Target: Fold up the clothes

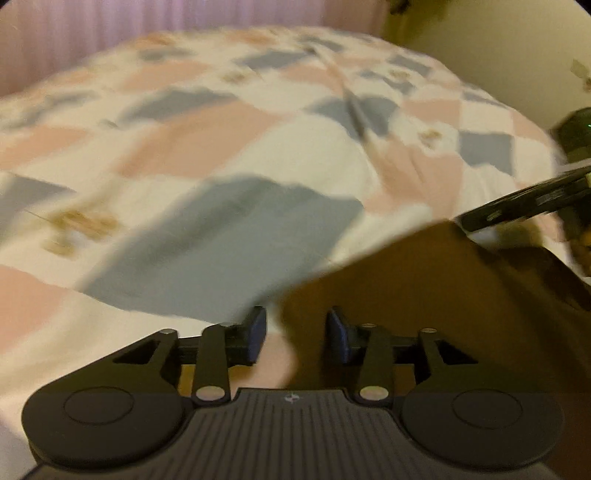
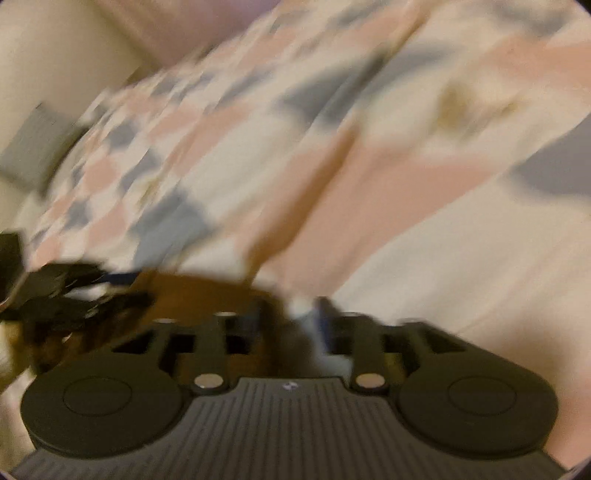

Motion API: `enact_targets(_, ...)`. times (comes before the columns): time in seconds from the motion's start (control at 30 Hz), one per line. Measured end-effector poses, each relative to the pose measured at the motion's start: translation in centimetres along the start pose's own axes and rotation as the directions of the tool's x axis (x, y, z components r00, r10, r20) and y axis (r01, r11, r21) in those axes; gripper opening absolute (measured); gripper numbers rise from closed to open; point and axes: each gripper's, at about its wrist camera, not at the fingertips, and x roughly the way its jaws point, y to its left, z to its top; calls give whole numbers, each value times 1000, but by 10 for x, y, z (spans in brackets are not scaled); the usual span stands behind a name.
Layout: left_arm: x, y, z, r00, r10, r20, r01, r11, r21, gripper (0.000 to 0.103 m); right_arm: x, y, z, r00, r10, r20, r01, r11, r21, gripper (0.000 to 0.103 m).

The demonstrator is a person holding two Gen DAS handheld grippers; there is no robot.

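A brown garment (image 1: 424, 288) lies on a bed at the lower right of the left wrist view. My left gripper (image 1: 297, 332) is open, its blue pads apart, and the garment's left edge runs between them. The right gripper (image 1: 517, 206) comes in from the right above the garment's far corner. In the blurred right wrist view the brown garment (image 2: 207, 291) sits just ahead of my right gripper (image 2: 286, 317); its jaws stand apart with brown cloth between them, and whether they pinch it is unclear. The left gripper (image 2: 55, 291) shows at the left.
The bed is covered by a quilt (image 1: 229, 147) with pink, grey and white patches. A pink curtain (image 1: 147, 22) hangs behind it. A cream wall (image 1: 498, 48) stands at the right. A grey pillow (image 2: 37, 147) lies at the bed's far left.
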Motion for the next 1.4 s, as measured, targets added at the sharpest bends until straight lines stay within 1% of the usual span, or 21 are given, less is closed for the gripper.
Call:
enact_targets(0.03, -8, 2, 1, 998, 53, 15, -53, 999, 5, 50, -7, 7, -6, 1000, -12, -1, 12, 1000, -3, 65)
enact_targets(0.1, -33, 9, 1, 987, 157, 24, -156, 988, -14, 43, -20, 20, -17, 999, -35, -4, 35, 999, -10, 62)
enact_targets(0.13, -47, 14, 0, 987, 161, 24, -161, 986, -34, 40, -27, 26, -23, 999, -47, -6, 47, 999, -14, 56)
enact_targets(0.23, -97, 0, -22, 995, 93, 24, -91, 994, -55, 27, -47, 46, -40, 997, -82, -9, 82, 996, -24, 41)
enact_targets(0.3, -125, -29, -54, 999, 27, -17, -27, 1000, -9, 27, -61, 59, -51, 994, -105, -12, 105, 994, -32, 39)
enact_targets(0.37, -148, -59, -93, 995, -44, -89, 46, 999, 19, 29, -61, 78, -88, 989, -111, -95, 108, 994, -33, 39)
enact_targets(0.5, -178, -110, -189, 947, -94, -309, 111, 993, 38, 30, -62, 102, -201, 923, -176, -341, 198, 980, 31, 26)
enact_targets(0.63, -223, -132, -278, 876, -16, -483, 56, 996, 69, 29, -112, 109, -267, 868, -275, -414, 357, 925, 132, 20)
enact_targets(0.7, -250, -133, -296, 867, -20, -498, 37, 999, 25, 29, -139, 116, -286, 843, -319, -433, 423, 891, 168, 20)
enact_targets(0.73, -264, -133, -303, 867, -30, -498, 30, 1000, -8, 30, -150, 120, -289, 846, -328, -421, 437, 878, 194, 22)
enact_targets(0.8, -278, -128, -310, 883, -51, -467, 8, 996, -94, 40, -167, 128, -294, 853, -365, -373, 470, 847, 247, 41)
enact_targets(0.83, -282, -124, -312, 895, -60, -443, -4, 990, -142, 54, -171, 131, -296, 856, -385, -345, 483, 833, 269, 62)
enact_targets(0.87, -286, -120, -315, 906, -68, -417, -14, 982, -191, 61, -172, 133, -299, 860, -394, -325, 487, 825, 288, 71)
enact_targets(0.9, -286, -118, -319, 910, -71, -409, -25, 974, -224, 59, -169, 133, -306, 860, -390, -329, 487, 821, 298, 70)
enact_targets(1.0, -270, -118, -341, 876, -65, -478, -46, 975, -217, 46, -160, 127, -334, 841, -353, -409, 491, 817, 304, 51)
enact_targets(1.03, -272, -117, -345, 878, -81, -471, -35, 972, -232, 37, -164, 126, -337, 855, -331, -398, 471, 816, 334, 32)
enact_targets(1.1, -281, -113, -347, 886, -94, -453, -24, 968, -248, 16, -176, 122, -339, 889, -283, -361, 422, 811, 405, 9)
enact_targets(1.13, -286, -111, -345, 890, -83, -449, -23, 974, -227, 6, -182, 120, -338, 901, -268, -342, 402, 814, 419, 6)
enact_targets(1.27, -306, -101, -338, 897, -77, -436, 14, 989, -146, 7, -203, 121, -328, 918, -269, -290, 376, 822, 427, 6)
enact_targets(1.33, -301, -103, -346, 871, -24, -491, -15, 997, -76, 6, -201, 115, -337, 905, -274, -326, 403, 798, 448, 5)
enact_targets(1.4, -296, -108, -353, 839, 29, -543, -39, 999, -7, 9, -195, 108, -350, 883, -275, -380, 440, 767, 468, 14)
